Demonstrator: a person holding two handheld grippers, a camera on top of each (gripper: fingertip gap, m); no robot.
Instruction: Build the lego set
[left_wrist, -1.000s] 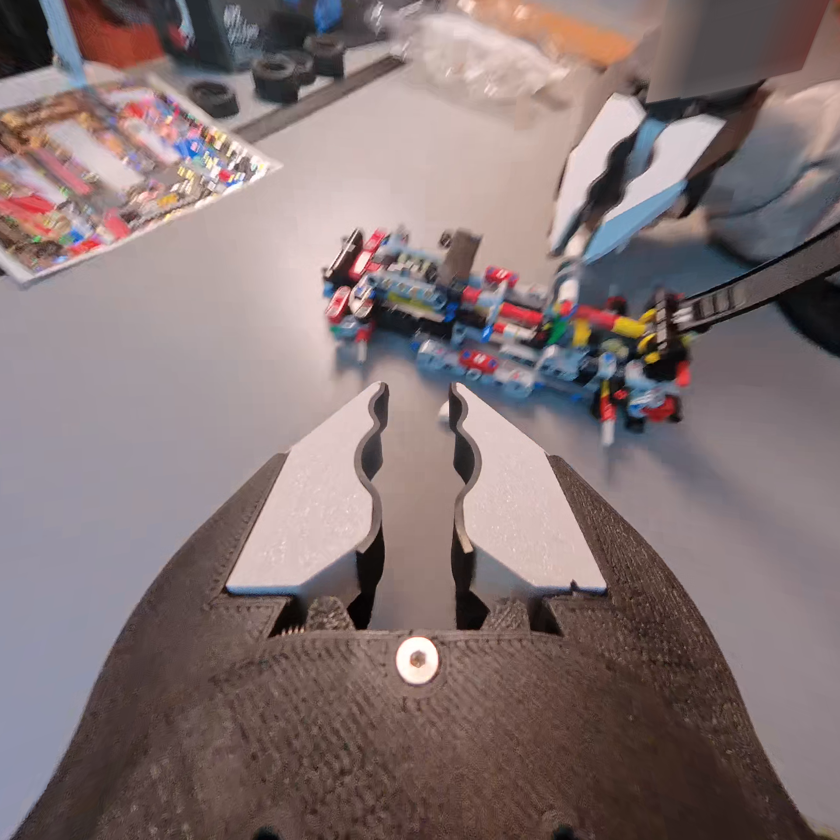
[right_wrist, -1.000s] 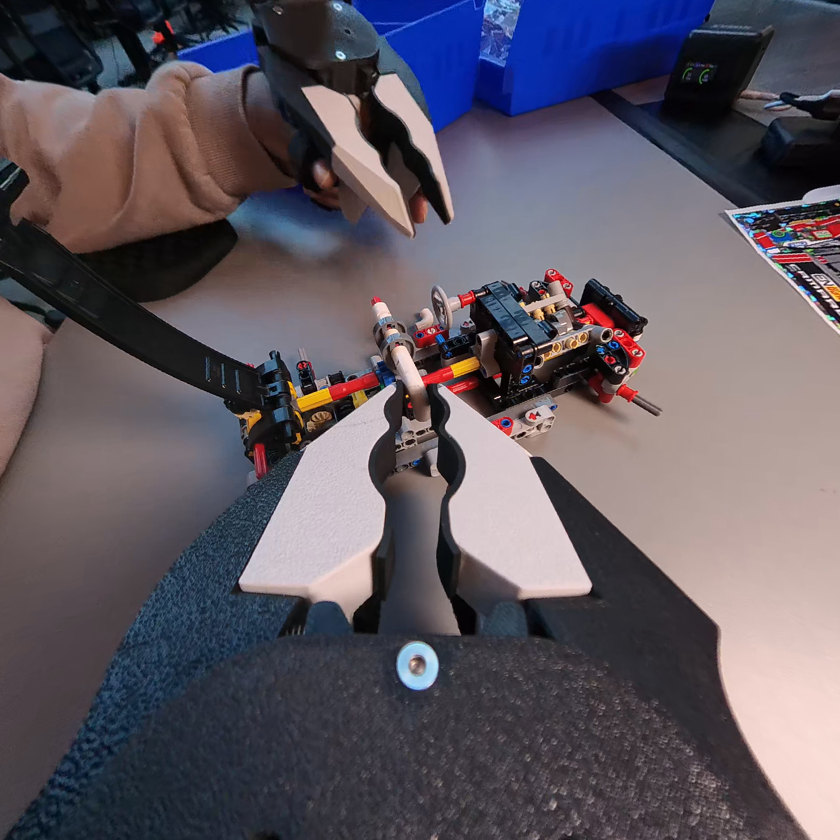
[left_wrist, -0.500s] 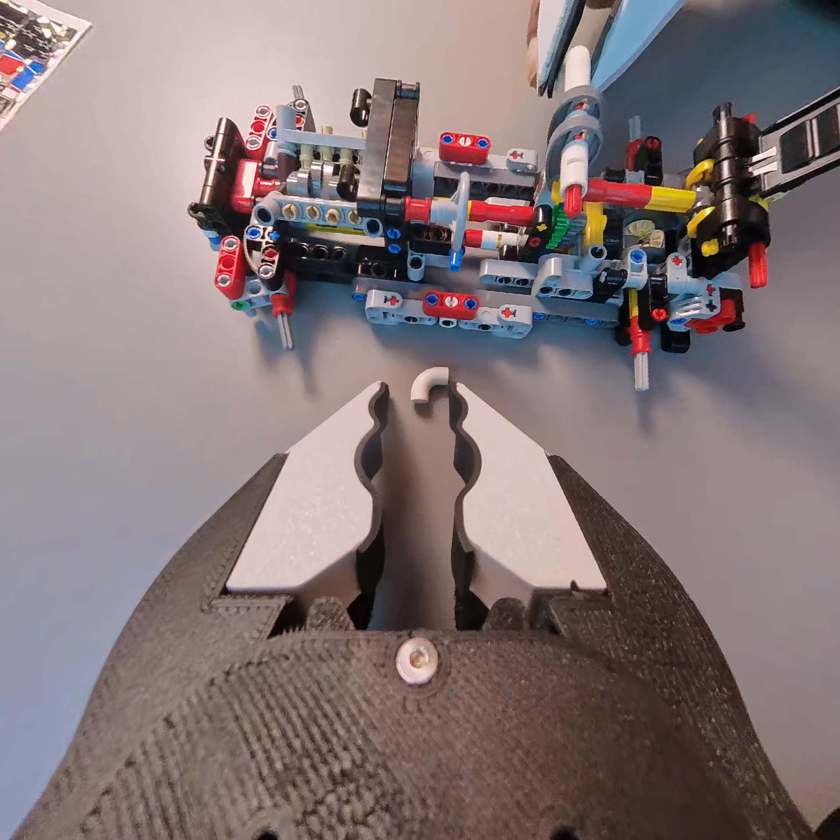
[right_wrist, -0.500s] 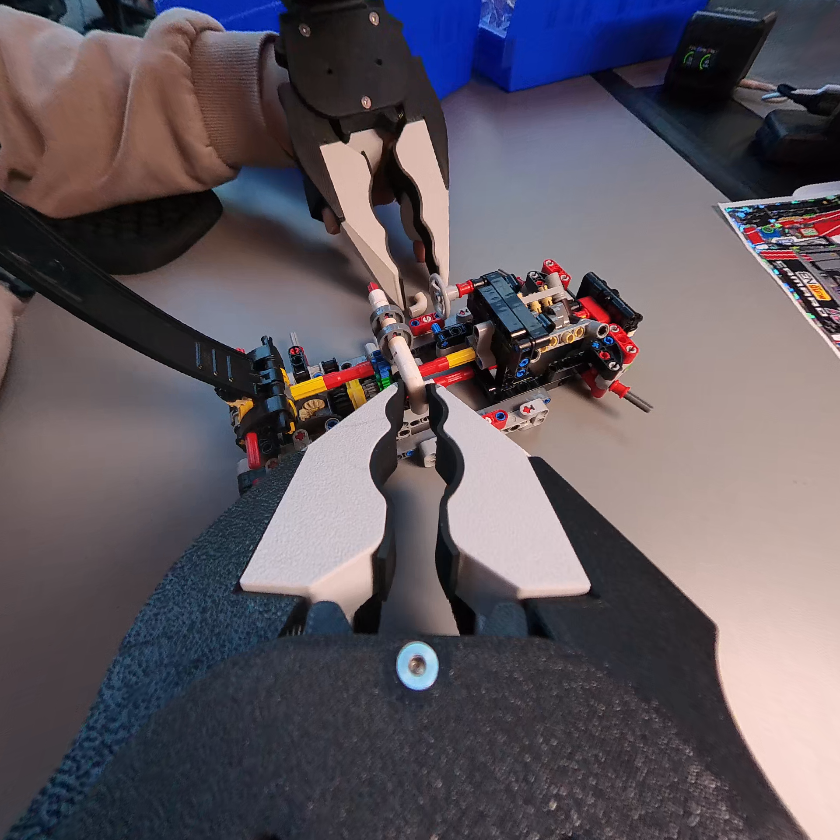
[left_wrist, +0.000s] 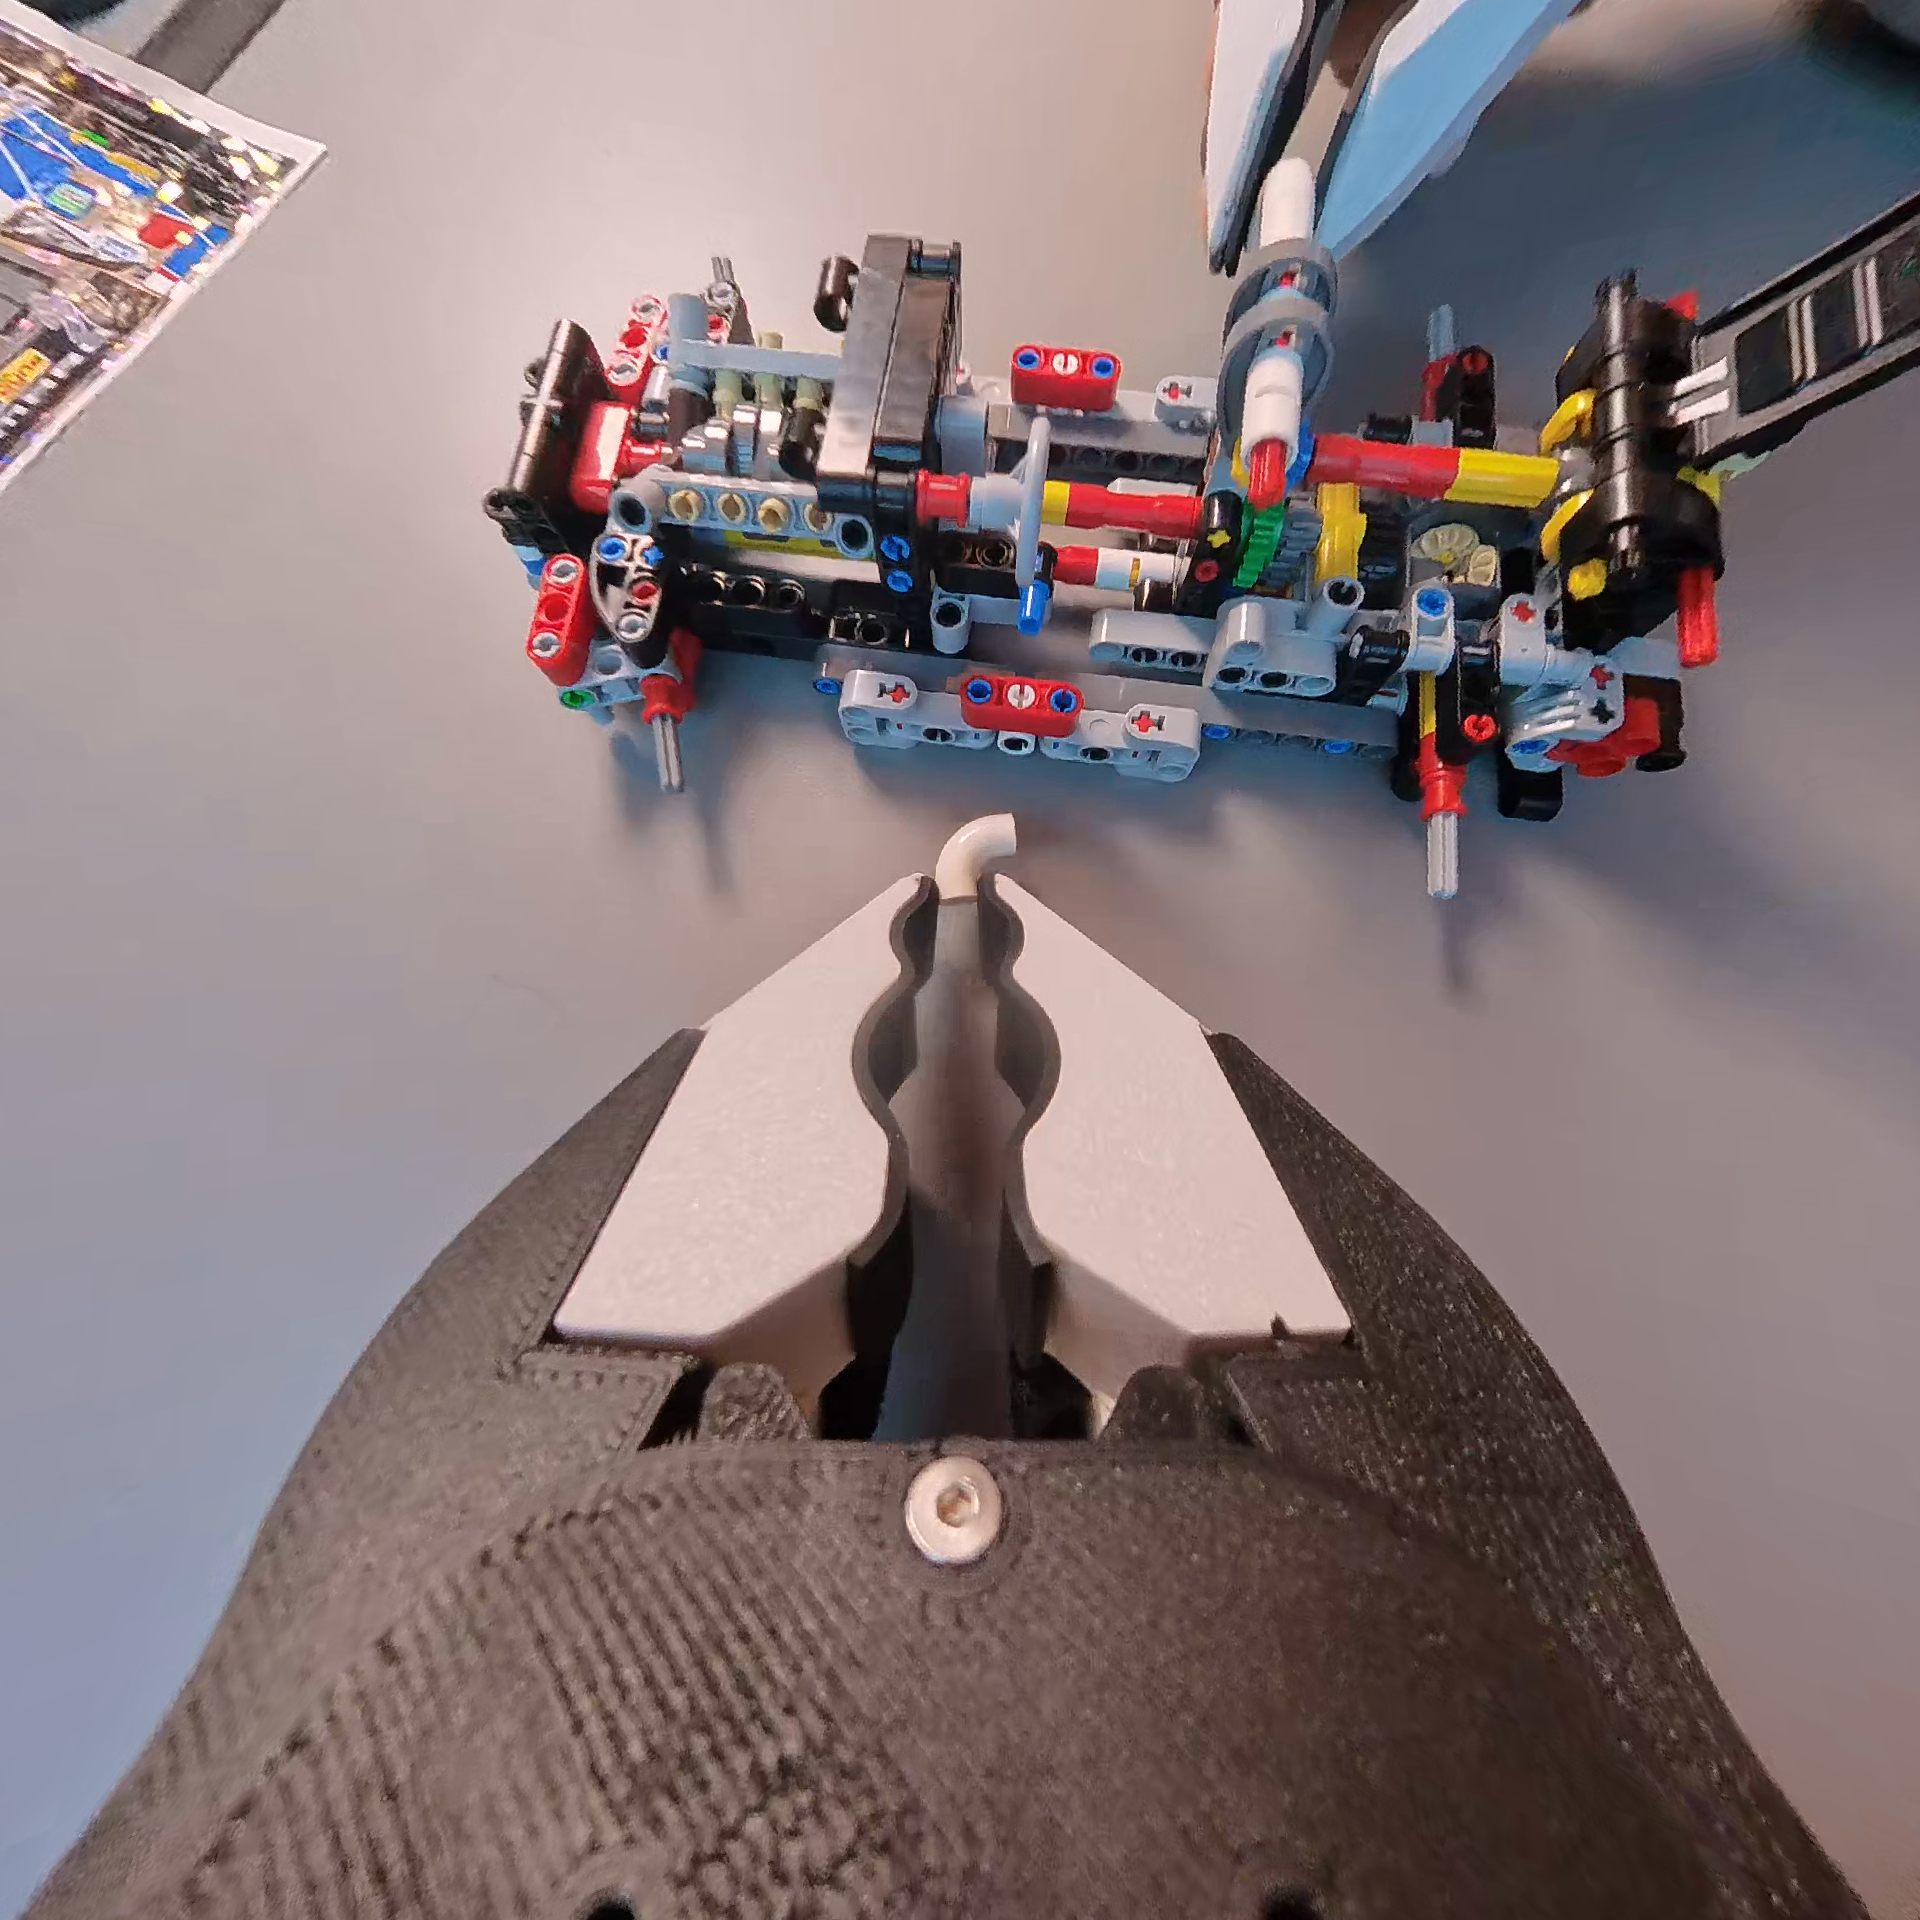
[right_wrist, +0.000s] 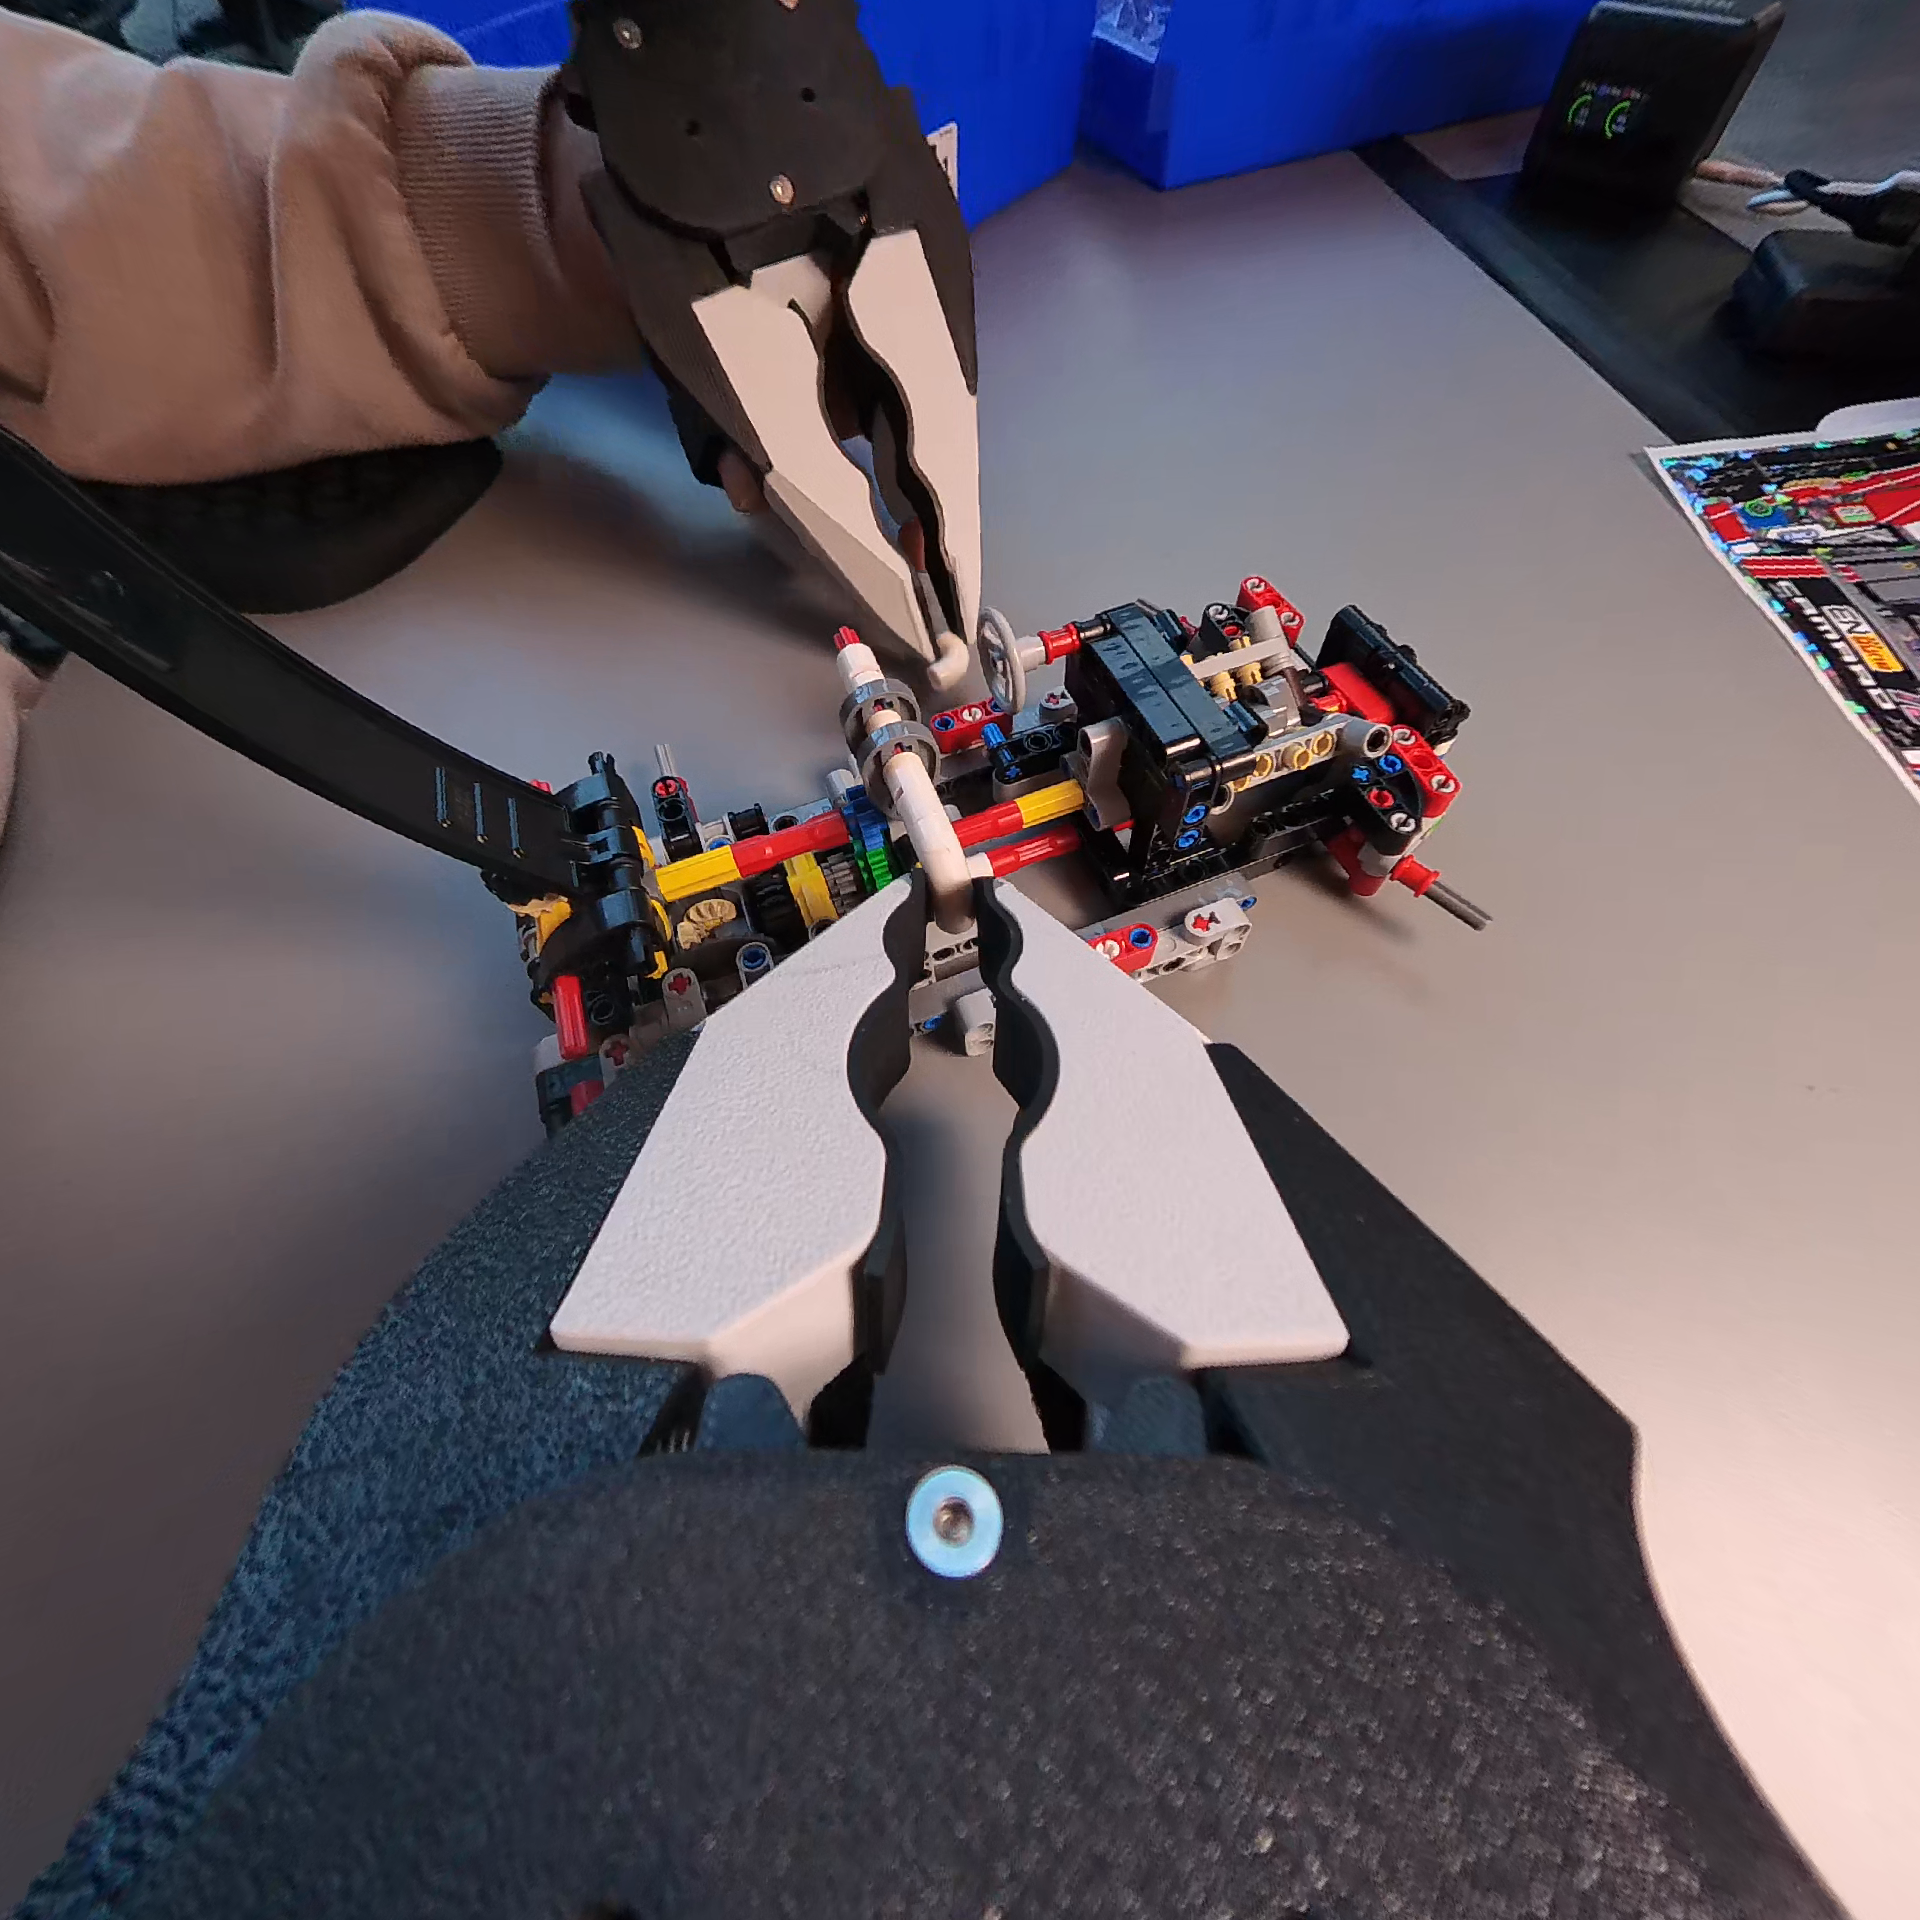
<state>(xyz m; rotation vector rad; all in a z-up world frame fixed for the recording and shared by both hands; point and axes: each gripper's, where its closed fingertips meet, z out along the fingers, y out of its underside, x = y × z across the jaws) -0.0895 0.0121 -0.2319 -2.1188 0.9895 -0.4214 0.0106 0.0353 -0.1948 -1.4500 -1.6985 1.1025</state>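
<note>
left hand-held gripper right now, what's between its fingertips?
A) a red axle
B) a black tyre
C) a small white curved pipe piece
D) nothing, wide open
C: in the left wrist view the left hand-held gripper has its fingertips closed on a small white curved pipe piece, whose bent end sticks out just short of the lego chassis on the grey table.

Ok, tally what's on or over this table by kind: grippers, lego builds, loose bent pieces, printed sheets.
Grippers: 2, left gripper and right gripper
lego build: 1
white bent piece: 1
printed sheet: 1
Total: 5
</note>
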